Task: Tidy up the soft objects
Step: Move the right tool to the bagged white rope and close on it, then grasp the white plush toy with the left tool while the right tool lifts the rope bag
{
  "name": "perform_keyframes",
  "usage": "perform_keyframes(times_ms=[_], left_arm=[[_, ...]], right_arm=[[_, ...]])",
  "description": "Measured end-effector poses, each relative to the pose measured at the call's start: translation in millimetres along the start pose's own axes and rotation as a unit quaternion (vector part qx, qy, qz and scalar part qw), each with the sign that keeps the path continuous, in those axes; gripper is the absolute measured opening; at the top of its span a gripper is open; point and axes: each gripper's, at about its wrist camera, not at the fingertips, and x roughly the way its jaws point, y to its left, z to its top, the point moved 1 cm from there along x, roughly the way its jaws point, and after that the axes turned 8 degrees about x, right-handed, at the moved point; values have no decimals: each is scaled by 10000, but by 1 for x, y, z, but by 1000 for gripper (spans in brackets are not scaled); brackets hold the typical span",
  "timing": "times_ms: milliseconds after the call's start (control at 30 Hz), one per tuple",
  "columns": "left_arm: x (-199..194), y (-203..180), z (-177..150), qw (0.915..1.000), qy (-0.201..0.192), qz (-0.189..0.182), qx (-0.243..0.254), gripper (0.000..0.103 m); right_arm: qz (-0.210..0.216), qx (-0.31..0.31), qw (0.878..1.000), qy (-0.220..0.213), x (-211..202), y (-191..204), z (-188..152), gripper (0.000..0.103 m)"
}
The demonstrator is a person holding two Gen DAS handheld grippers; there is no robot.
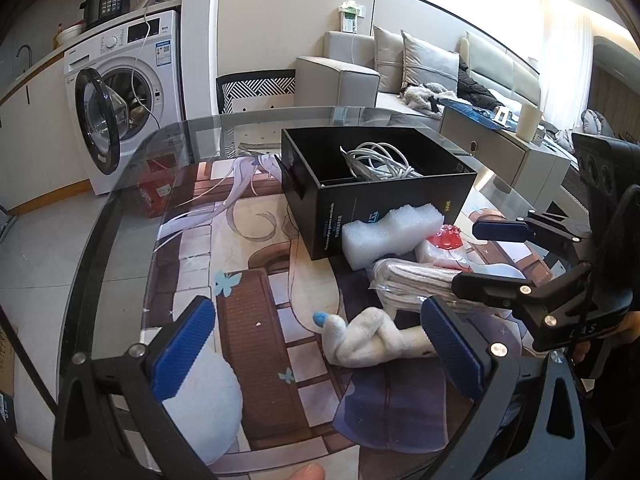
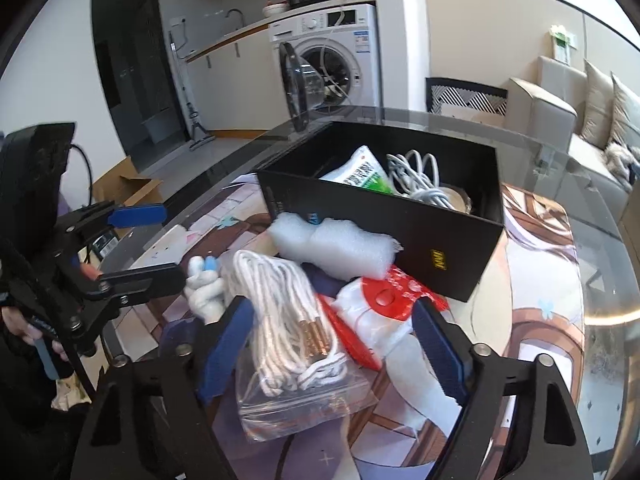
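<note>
The step in hand looks like picking the bag of white cords (image 2: 296, 344) w/ the right gripper (image 2: 332, 344), then to put it in the black box (image 2: 400, 216). To do it well: come down straight so both pads go on the two sides of the cord bundle, not only on the loose plastic, bc the zip bag is slippery and can slide out; close slowly, lift a bit, check it hangs stable before moving. The right gripper is spread wide now, its jaws on both sides of the bag and of the red-white pouch (image 2: 384, 300) which lies just beside, partly touching the bag. Take care not to pinch the pouch together w/ it. Whether the pads already touch the bag, I cannot tell. The white foam block (image 2: 332, 244) leans against the box front wall, just behind the bag. The box already has white cables (image 2: 420, 176) and a green-white packet (image 2: 360, 172) inside, but room is left. The left gripper (image 1: 316, 344) is also spread, holding nothing; the plush toy (image 1: 368, 340) lies on the printed mat (image 1: 256, 320) between its pads, nearer to the right pad.
</note>
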Motion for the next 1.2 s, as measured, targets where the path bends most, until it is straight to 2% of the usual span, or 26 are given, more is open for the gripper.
perform_keyframes(times_ms=[67, 200, 333, 467, 867, 1200], left_arm=[[0, 0, 0, 10000, 7, -1, -8, 103], [0, 1, 0, 10000, 12, -1, -3, 103], [1, 2, -1, 10000, 22, -6, -5, 103], [3, 4, -2, 10000, 47, -4, -26, 103], [4, 5, -3, 10000, 55, -18, -14, 103], [5, 5, -4, 10000, 60, -19, -3, 103]], right_arm=[[120, -108, 9999, 32, 0, 5, -2, 72], [290, -168, 9993, 169, 8, 10, -5, 66], [605, 104, 9976, 309, 13, 6, -5, 55], [745, 195, 9962, 409, 13, 6, -7, 52], [825, 383, 9944, 532, 17, -1, -9, 54], [816, 401, 9934, 696, 29, 1, -13, 60]])
